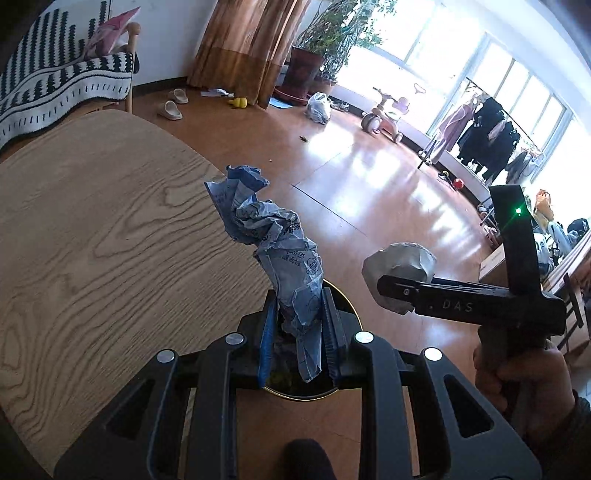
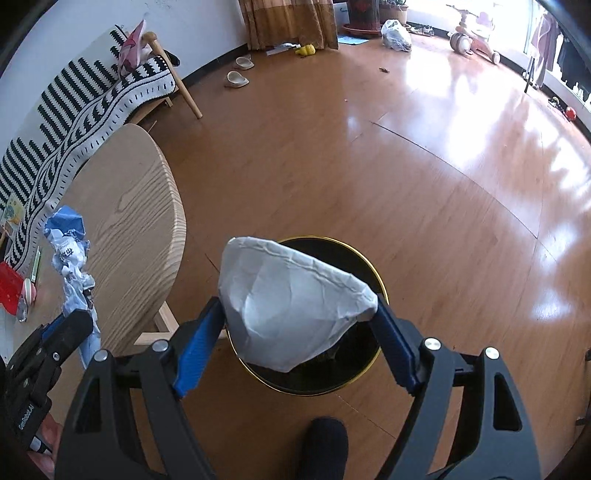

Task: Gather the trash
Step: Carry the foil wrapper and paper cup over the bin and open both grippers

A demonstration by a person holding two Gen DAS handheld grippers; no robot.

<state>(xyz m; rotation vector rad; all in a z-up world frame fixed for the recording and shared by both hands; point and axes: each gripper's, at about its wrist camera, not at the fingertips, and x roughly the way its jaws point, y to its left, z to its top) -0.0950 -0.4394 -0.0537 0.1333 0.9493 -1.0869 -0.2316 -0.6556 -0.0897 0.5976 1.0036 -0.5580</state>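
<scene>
My left gripper (image 1: pixel 300 325) is shut on a crumpled blue and white wrapper (image 1: pixel 273 236) that sticks up between its fingers, held over the black, gold-rimmed trash bin (image 1: pixel 347 302) beside the table edge. My right gripper (image 2: pixel 299 314) is shut on a crumpled white paper cup (image 2: pixel 291 299), held right above the open bin (image 2: pixel 354 373). In the left wrist view the right gripper (image 1: pixel 395 295) holds the cup (image 1: pixel 400 264) to the right. In the right wrist view the left gripper (image 2: pixel 70 328) and wrapper (image 2: pixel 70 254) show at far left.
A round wooden table (image 1: pixel 92 240) lies left of the bin. A red object (image 2: pixel 9 288) and small items lie at the far left. A striped-blanket bench (image 2: pixel 92 99), slippers (image 2: pixel 236 79), a white bag (image 2: pixel 397 35) and a tricycle (image 2: pixel 472 40) stand on the wood floor.
</scene>
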